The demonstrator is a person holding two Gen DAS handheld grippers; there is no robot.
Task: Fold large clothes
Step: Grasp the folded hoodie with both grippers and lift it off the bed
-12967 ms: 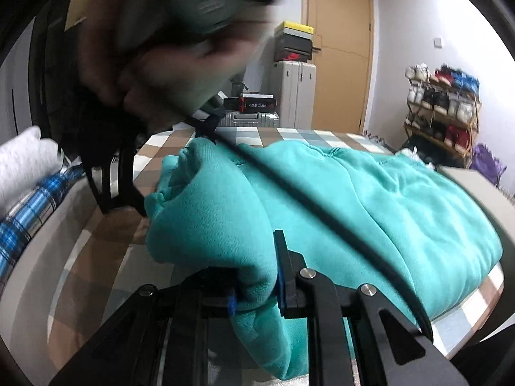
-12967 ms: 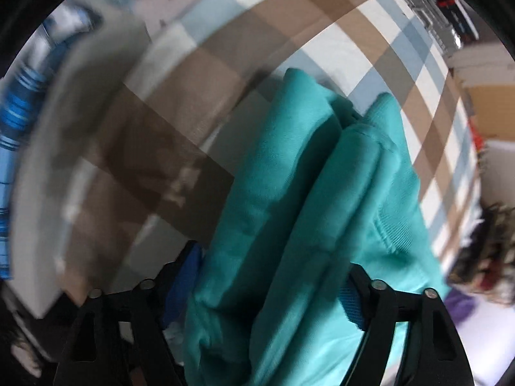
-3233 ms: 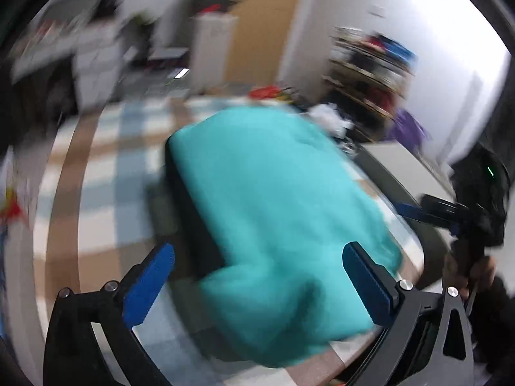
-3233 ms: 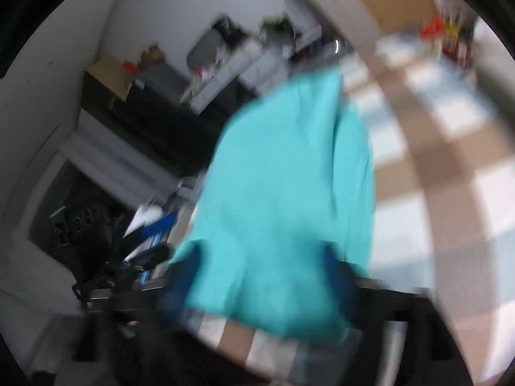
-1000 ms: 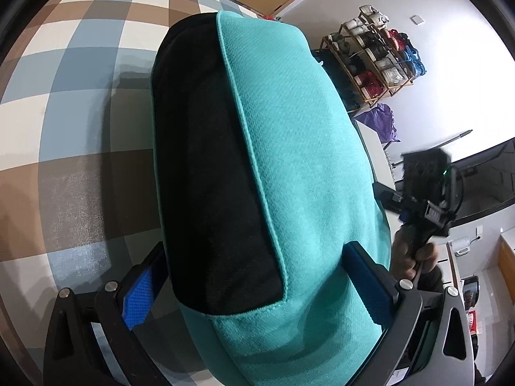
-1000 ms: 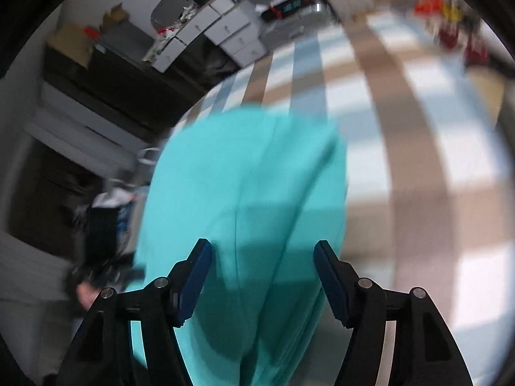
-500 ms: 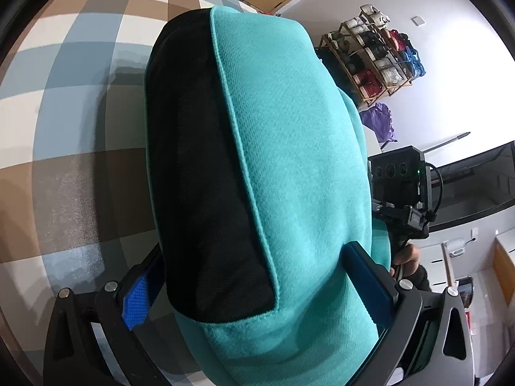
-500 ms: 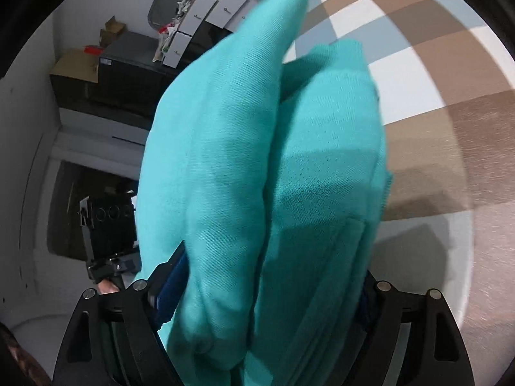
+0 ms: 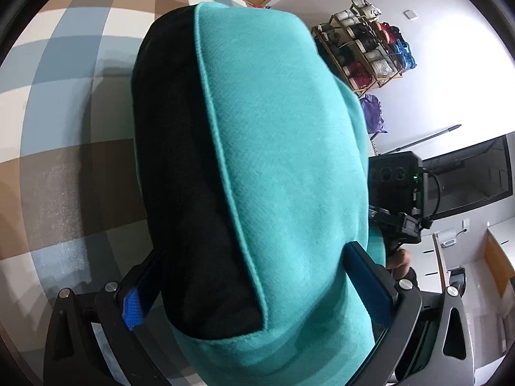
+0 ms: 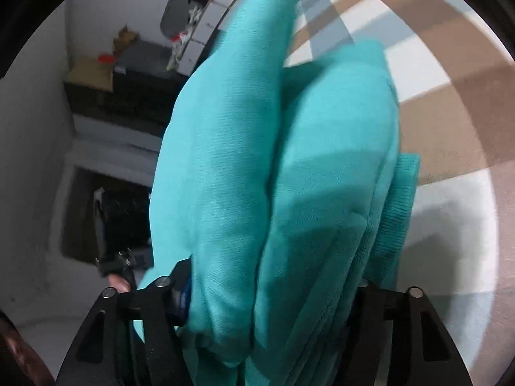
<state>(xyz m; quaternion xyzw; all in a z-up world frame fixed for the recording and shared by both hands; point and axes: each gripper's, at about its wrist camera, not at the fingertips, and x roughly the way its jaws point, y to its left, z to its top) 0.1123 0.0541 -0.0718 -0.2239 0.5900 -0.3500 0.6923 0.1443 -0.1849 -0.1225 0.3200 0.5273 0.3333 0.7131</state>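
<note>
My left claw (image 9: pixel 254 284) sits at the bottom of its frame with the thick folded teal fleece garment (image 9: pixel 276 160) filling the whole gap between its blue pads; both pads are against the cloth, so it is clamped on the bundle at a wide spread. A black inner lining (image 9: pixel 190 173) shows down the left side of the fold, edged by a stitched teal seam. The bundle runs from the claw up to the top centre of the frame, over the brown, blue and white checked cloth surface (image 9: pixel 64 128) that fills the left half. At the right edge I see my other handheld unit, a black box with a green light (image 9: pixel 399 177), with fingers (image 9: pixel 399 262) below it, and a wooden shoe rack (image 9: pixel 370 54) stands against the white wall at upper right.

My right claw (image 10: pixel 270 286) has just been closing, and the same teal bundle (image 10: pixel 273 160) is packed between its fingers as two fat rolls with a ribbed hem (image 10: pixel 399 199) at the right; the pads press into it. The checked surface (image 10: pixel 450 122) lies at right, and cluttered dark shelves (image 10: pixel 128 74) at upper left.
</note>
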